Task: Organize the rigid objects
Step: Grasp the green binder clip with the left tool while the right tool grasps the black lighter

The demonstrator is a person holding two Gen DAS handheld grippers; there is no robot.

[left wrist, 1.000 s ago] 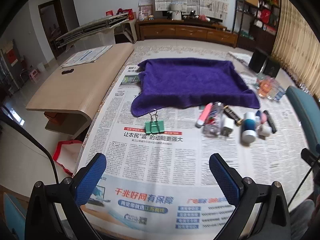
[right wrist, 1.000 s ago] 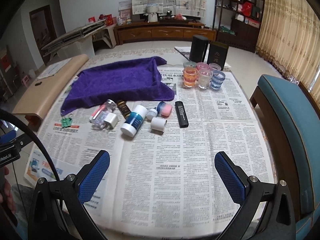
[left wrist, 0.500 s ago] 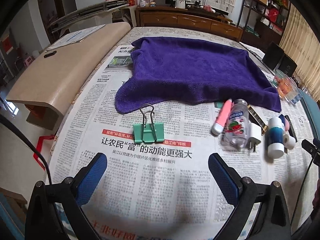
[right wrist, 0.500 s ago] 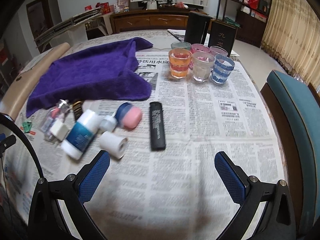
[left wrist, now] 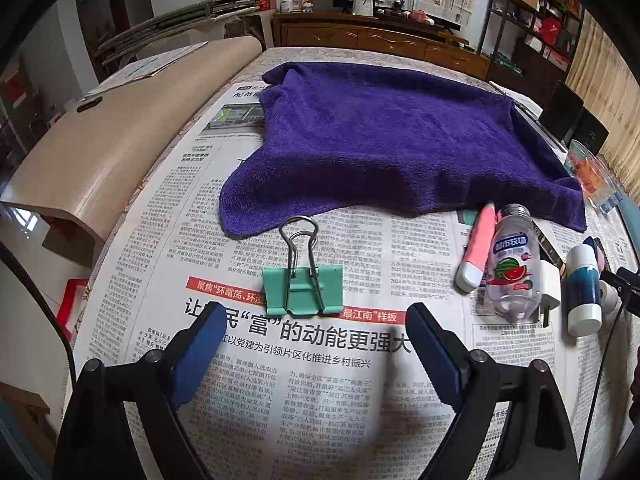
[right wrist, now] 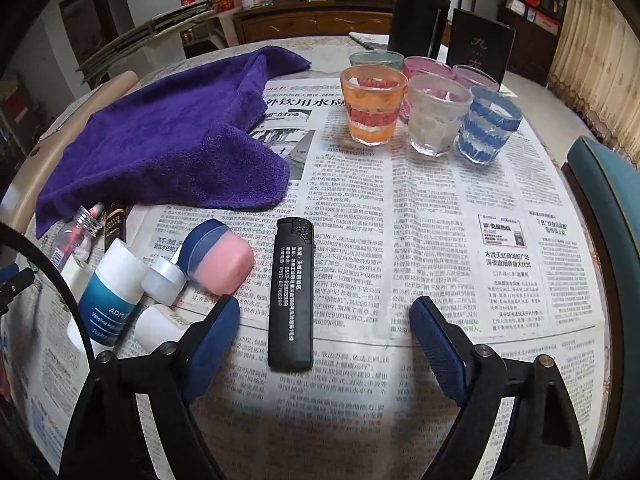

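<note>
Newspaper-covered surface (left wrist: pixel 160 240) serves as the work area. Purple towel (left wrist: pixel 392 140) lies spread at the far side, likely the sorting spot. Cluster of small bottles (right wrist: pixel 108 292) lies just beside the towel's near edge. Black lighter (right wrist: pixel 291 292) lies flat, apart from the cluster, partly between the fingers of the right gripper (right wrist: pixel 324 316). Green binder clip (left wrist: pixel 303 290) lies alone just ahead of the left gripper (left wrist: pixel 312 320). Both grippers are spread, holding nothing; jaws have just been closing, presumably sized for these picks.

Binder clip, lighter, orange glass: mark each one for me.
Binder clip (left wrist: pixel 303 292), left wrist view, on its green body.
Lighter (right wrist: pixel 291 292), right wrist view, mid-body on the print.
Orange glass (right wrist: pixel 373 110), right wrist view, on its front wall.
</note>
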